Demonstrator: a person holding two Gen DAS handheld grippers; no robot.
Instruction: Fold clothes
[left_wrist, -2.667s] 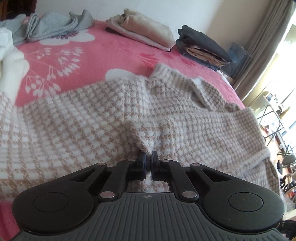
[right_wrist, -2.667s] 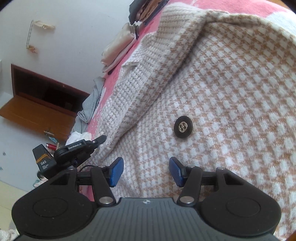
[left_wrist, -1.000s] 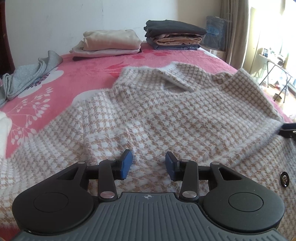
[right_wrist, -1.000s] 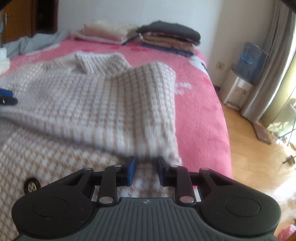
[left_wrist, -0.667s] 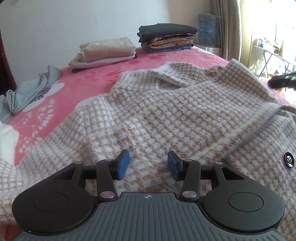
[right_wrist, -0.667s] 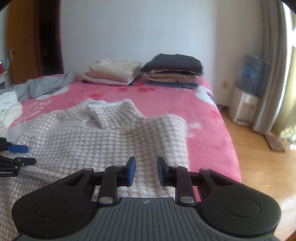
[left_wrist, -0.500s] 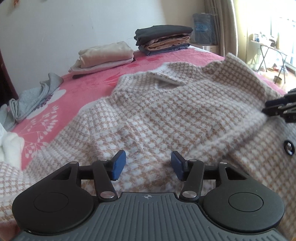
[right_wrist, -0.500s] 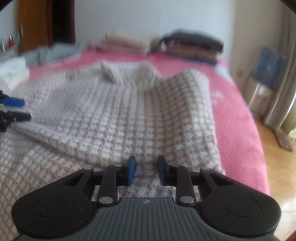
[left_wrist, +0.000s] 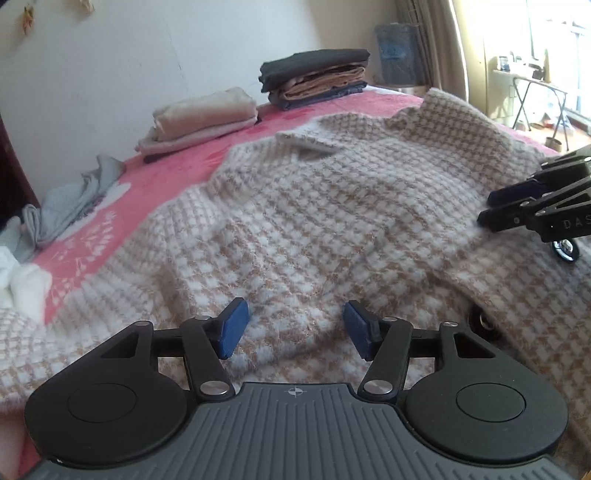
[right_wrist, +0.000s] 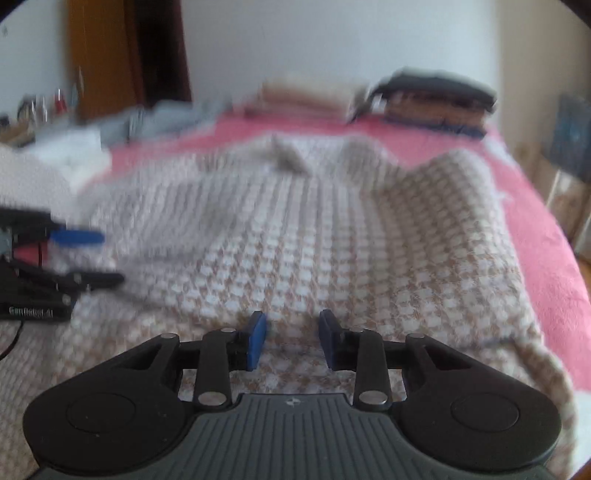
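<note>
Cardigan (left_wrist: 332, 206) lies spread on the pink bed (left_wrist: 155, 177), collar toward the wall, 1 side panel folded in over the body w/ a raised ridge at the right edge, likely so the front ends up a neat rectangle. Left gripper (left_wrist: 291, 332) hangs low over the knit near the hem, jaws opening, blue pads apart w/ fabric under them but nothing pinched, i.e. released. Right gripper (right_wrist: 291, 339) sits beside it over the folded panel, jaws also opening, a narrower gap, cloth below but not clamped as far as the blurred view shows. Both point down at the garment side by side, prob. because each has let go of its part of the fold and the cloth now rests by its own weight. 2 dark buttons (left_wrist: 484, 319) show near the right edge. 2 folded stacks (left_wrist: 314, 77) sit by the wall, well apart from the cardigan, so finished items stay clear; grey clothes (left_wrist: 74, 203) lie unfolded at left.
</note>
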